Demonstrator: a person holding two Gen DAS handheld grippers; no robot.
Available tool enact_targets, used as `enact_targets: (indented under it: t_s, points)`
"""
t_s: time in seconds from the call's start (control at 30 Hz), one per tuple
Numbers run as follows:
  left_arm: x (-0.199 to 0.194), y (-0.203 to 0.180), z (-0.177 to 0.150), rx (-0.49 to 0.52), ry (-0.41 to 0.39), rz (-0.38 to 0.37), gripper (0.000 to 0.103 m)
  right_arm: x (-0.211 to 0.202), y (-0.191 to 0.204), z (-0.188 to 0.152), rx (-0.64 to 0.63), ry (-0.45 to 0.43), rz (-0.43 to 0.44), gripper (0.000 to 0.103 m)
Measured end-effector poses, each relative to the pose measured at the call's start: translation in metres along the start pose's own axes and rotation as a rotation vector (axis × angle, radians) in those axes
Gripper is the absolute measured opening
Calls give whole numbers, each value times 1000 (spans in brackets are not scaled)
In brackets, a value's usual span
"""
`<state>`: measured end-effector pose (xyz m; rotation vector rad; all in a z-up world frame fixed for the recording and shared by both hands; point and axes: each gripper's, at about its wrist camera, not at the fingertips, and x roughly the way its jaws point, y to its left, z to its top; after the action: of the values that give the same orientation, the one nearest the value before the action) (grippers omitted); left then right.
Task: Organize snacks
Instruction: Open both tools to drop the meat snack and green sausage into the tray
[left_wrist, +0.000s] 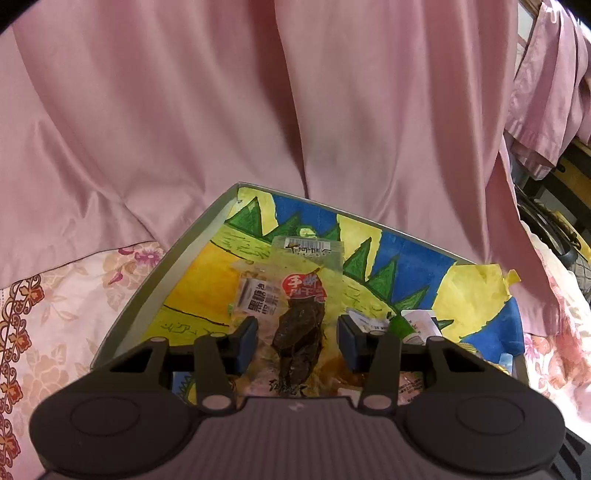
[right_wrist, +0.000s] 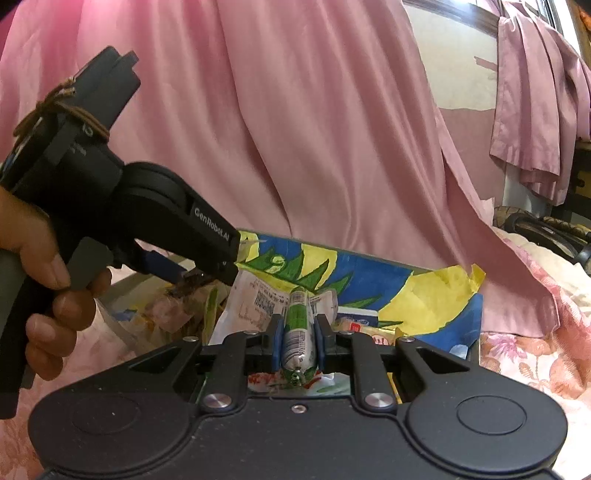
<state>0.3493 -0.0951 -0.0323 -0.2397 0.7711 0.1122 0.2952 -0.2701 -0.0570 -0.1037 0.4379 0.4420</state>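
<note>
- Squeezed shut in the right tongs (right_wrist: 299, 326): a green and white sausage stick (right_wrist: 297, 306), gripped around the middle with one end poking forward. Held at the fat part, likely so as not to slip out.
- Pinched in the left tongs (left_wrist: 297, 332): a clear packet with dark dried meat (left_wrist: 301, 325) inside. Jaws only partway open, because of the wide packet between the pads. Seems caught by its soft sides, hanging lengthways.
- Seen from the right side too: a brown bit right at the tip of the left tongs, lifted a little over the pile. Handle wrapped by a hand (right_wrist: 40, 258).
- Both snacks up over the grey box (left_wrist: 162, 273), not lying in it.
- Lined with a bright painted paper (left_wrist: 406, 254), blue, yellow and green, maybe to keep the bottom clean and pretty.
- Heaped together in the box: more snacks, such as a white packet with black letters (left_wrist: 255, 301). All mixed up, so the tidying looks far from done.
- Set on a flowered sheet (left_wrist: 48, 314), with pink cloth (left_wrist: 295, 92) hanging right behind the box.
- Probably next: finding a spot for each held snack. Better slow and gentle, with such thin, crinkly wrappers.
</note>
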Motion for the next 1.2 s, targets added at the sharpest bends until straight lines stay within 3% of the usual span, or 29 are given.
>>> enact_targets:
  t_s: [0.2, 0.43, 0.6, 0.73, 0.9, 0.97, 1.2]
  points:
    - [1, -2, 0, 18, -5, 4, 52, 2, 2, -3, -5, 4, -6, 20]
    - [-1, -4, -2, 34, -5, 8, 55, 3, 2, -5, -5, 14, -6, 29]
    - [-4, -2, -5, 25, 0, 3, 65, 2, 2, -4, -3, 12, -9, 36]
    - [-11, 3, -8, 0, -2, -5, 72, -1, 2, -3, 2, 3, -13, 49]
    - [-29, 11, -12, -27, -41, -37, 83, -8, 2, 0, 9, -9, -20, 59]
    - [-39, 13, -13, -20, -65, -38, 86, -14, 2, 3, 5, -30, -30, 69]
    - [-87, 26, -19, -5, -179, -32, 100, -48, -3, 17, 28, -125, -65, 80]
